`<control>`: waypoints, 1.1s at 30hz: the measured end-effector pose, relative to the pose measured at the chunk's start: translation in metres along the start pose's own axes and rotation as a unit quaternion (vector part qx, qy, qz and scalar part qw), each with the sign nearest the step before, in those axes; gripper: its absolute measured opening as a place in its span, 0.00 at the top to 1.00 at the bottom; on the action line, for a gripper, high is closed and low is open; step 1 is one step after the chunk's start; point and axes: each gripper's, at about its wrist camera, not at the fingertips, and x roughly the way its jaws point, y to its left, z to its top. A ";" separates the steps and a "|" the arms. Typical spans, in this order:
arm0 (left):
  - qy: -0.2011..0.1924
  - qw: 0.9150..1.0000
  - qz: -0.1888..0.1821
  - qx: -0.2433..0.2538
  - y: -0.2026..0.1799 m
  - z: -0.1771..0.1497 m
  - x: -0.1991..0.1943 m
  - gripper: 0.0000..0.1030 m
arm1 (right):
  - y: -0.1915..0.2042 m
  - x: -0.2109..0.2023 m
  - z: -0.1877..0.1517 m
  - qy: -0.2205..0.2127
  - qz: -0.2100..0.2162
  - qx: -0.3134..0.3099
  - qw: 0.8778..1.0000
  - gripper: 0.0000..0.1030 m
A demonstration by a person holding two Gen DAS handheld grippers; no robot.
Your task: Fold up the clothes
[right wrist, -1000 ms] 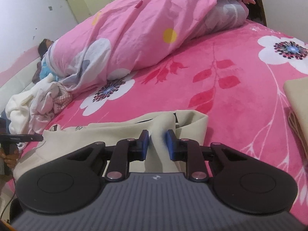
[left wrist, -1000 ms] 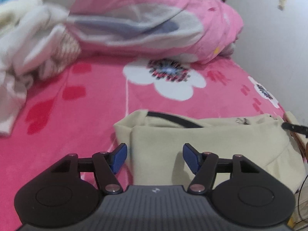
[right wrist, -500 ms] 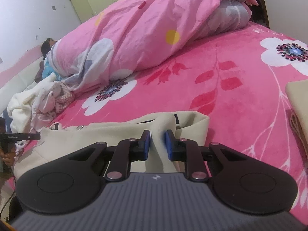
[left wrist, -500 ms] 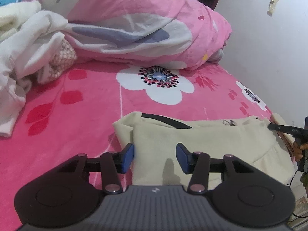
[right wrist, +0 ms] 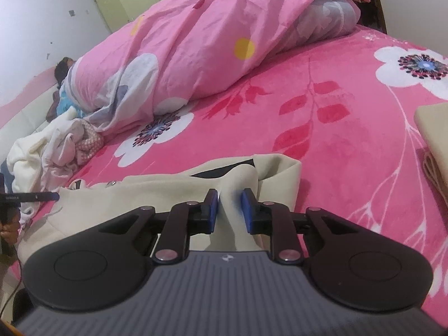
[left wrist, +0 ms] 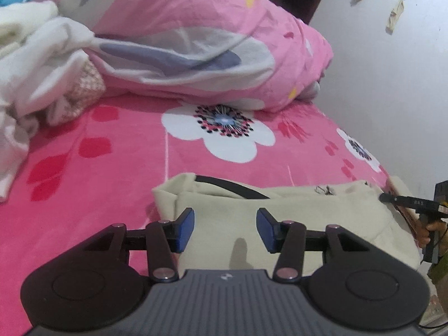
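A cream garment (left wrist: 308, 218) with a black neckband lies flattened on the pink flowered bed (left wrist: 112, 173). My left gripper (left wrist: 225, 228) hovers open over its near left edge, the blue pads apart with cloth below them. In the right wrist view the same garment (right wrist: 126, 196) stretches off to the left. My right gripper (right wrist: 229, 210) is shut on a raised fold of it beside the collar. The right gripper's tip and a hand (left wrist: 406, 201) show at the left view's right edge. The left gripper's tip (right wrist: 30, 196) shows at the right view's left edge.
A rolled pink flowered duvet (left wrist: 210, 42) lies across the back of the bed. A heap of white clothes (left wrist: 36, 64) sits at the left, seen too in the right view (right wrist: 50, 151). A folded cream garment (right wrist: 434, 137) lies at the right. A white wall (left wrist: 392, 84) borders the bed.
My left gripper's fingers have drawn closer together, stayed open, and shifted slightly over the garment's edge. My right gripper has kept its hold on the fold and barely moved.
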 end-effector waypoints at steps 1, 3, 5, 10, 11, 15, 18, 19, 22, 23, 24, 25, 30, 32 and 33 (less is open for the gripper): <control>0.000 1.000 0.000 0.000 0.001 0.000 0.001 0.46 | 0.001 0.000 0.000 0.000 0.000 -0.002 1.000 0.80; 0.001 1.000 0.001 0.001 0.004 -0.001 0.002 0.44 | 0.001 0.000 0.001 0.001 -0.001 -0.003 1.000 0.80; 0.002 1.000 0.002 0.001 0.006 -0.002 0.003 0.44 | 0.000 0.001 0.001 0.002 0.000 -0.003 1.000 0.80; -0.001 1.000 -0.004 -0.005 0.013 -0.003 0.005 0.44 | 0.000 0.001 -0.001 -0.001 0.001 -0.003 1.000 0.79; -0.003 1.000 -0.009 -0.009 0.015 -0.003 0.005 0.45 | 0.000 0.001 -0.001 -0.002 0.001 -0.002 1.000 0.79; -0.018 0.999 -0.036 -0.020 0.020 -0.004 0.000 0.45 | 0.001 0.001 -0.002 -0.002 0.000 -0.001 1.000 0.79; -0.018 0.998 -0.051 -0.011 0.018 -0.006 -0.001 0.45 | 0.001 0.001 -0.002 -0.001 -0.001 -0.005 1.000 0.79; -0.014 0.998 -0.053 -0.010 0.017 -0.006 0.001 0.45 | 0.002 0.001 -0.002 0.000 -0.001 -0.006 1.000 0.79; -0.001 0.999 -0.053 -0.011 0.019 -0.006 0.010 0.45 | 0.003 -0.001 -0.001 -0.002 0.009 -0.011 1.000 0.79; 0.002 0.999 -0.052 -0.012 0.020 -0.005 0.013 0.45 | 0.004 -0.003 -0.001 -0.007 0.018 -0.013 1.000 0.79; 0.005 0.999 -0.053 -0.013 0.022 -0.004 0.016 0.45 | 0.006 -0.004 -0.001 -0.009 0.023 -0.018 1.000 0.79; 0.007 0.998 -0.054 -0.014 0.023 -0.002 0.018 0.45 | 0.007 -0.004 -0.001 -0.008 0.019 -0.026 0.999 0.79; 0.027 0.999 -0.036 0.005 0.021 0.000 0.026 0.55 | 0.009 0.003 -0.001 0.002 -0.006 -0.044 0.999 0.79; 0.028 0.999 -0.024 0.016 0.018 -0.001 0.027 0.60 | 0.009 0.009 -0.001 0.003 -0.012 -0.045 0.999 0.79; 0.027 0.999 -0.016 0.024 0.016 -0.001 0.026 0.66 | 0.010 0.011 -0.001 0.003 -0.013 -0.046 0.999 0.79</control>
